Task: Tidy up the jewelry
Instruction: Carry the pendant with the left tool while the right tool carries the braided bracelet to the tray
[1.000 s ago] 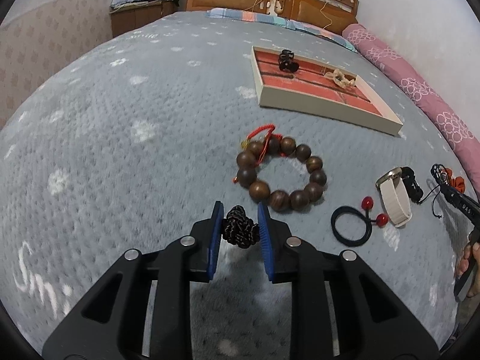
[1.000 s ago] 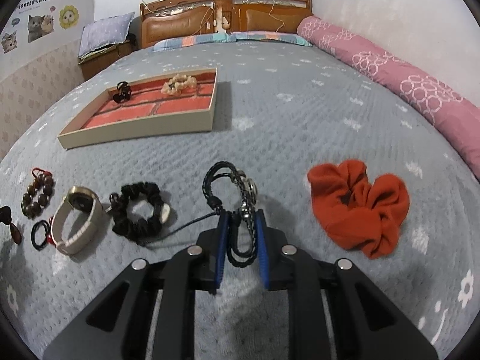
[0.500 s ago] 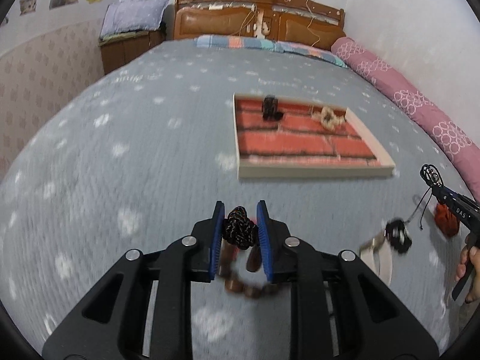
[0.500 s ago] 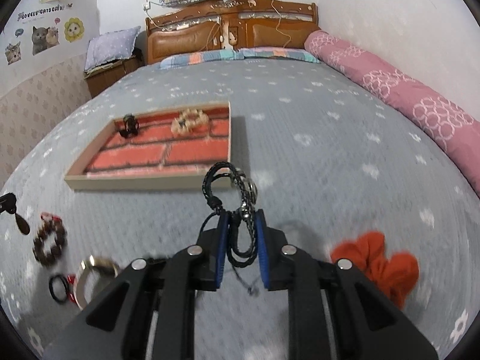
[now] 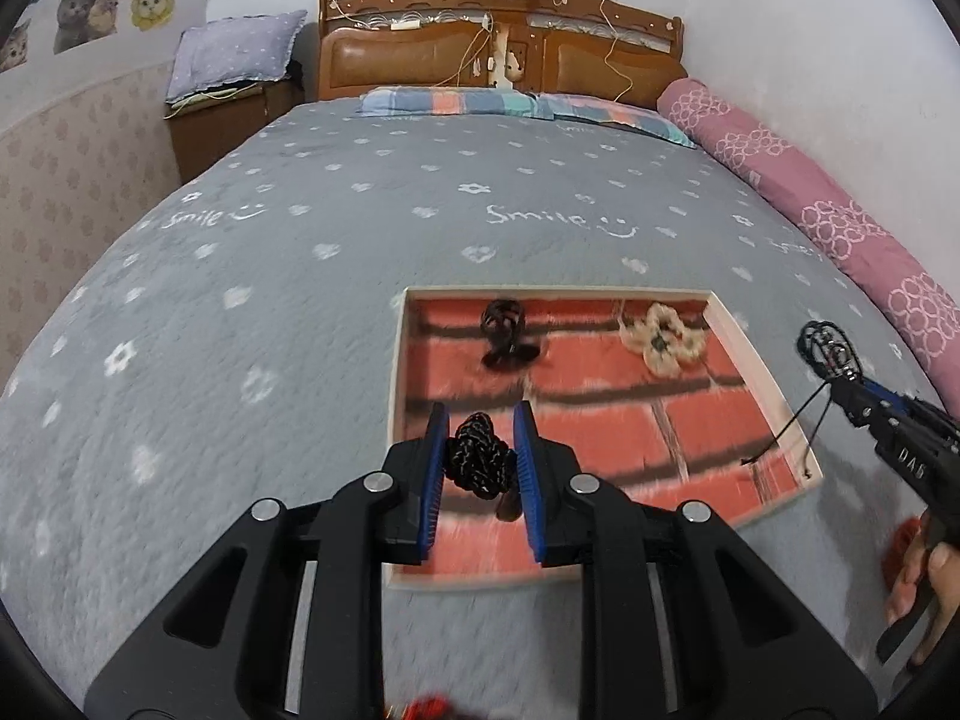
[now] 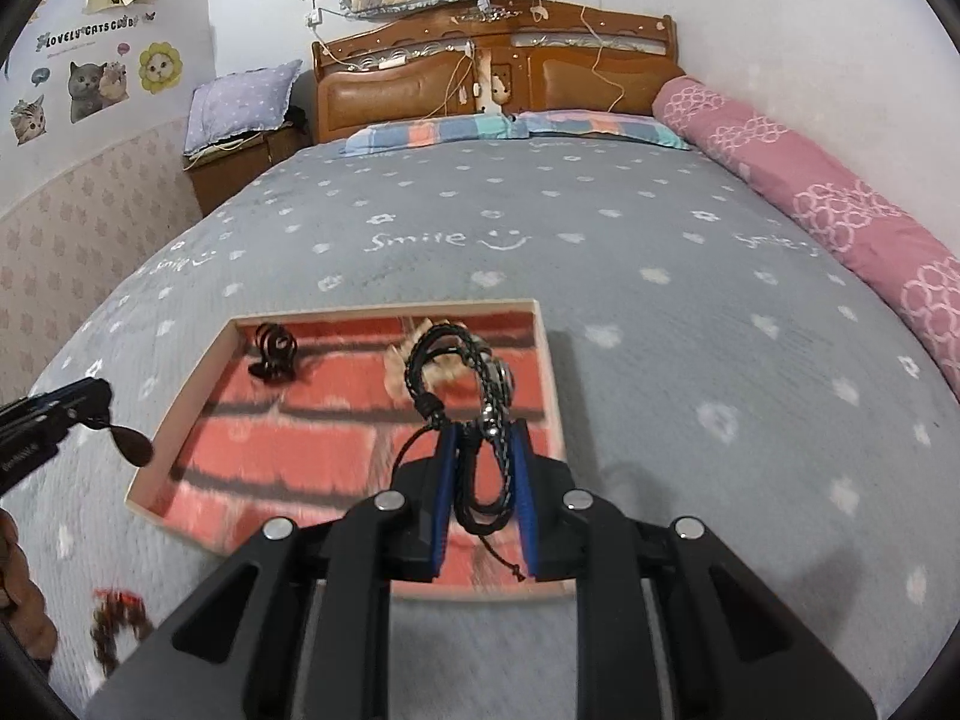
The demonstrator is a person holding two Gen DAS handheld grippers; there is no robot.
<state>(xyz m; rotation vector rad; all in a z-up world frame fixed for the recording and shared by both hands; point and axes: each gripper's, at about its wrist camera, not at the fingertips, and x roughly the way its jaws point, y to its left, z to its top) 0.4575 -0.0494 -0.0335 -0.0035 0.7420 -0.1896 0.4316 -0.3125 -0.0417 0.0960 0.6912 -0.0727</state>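
Left gripper (image 5: 480, 468) clamped on soft knotted cord (image 5: 478, 463), right gripper (image 6: 483, 468) on limp braided bracelet (image 6: 474, 414); light, floppy, best pinched mid-bundle over tray (image 5: 750, 354) near edge.

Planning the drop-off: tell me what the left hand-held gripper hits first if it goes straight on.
Probably the brick-patterned floor of the tray: the left hand-held gripper, shut on a black knotted cord, points down into it. Depth is unclear.

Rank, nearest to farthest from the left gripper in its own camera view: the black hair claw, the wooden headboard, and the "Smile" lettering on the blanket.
From the left gripper:
1. Black hair claw, just ahead, inside the tray.
2. "Smile" lettering, mid-bed, beyond the tray.
3. Wooden headboard, at the far end, by the wall.
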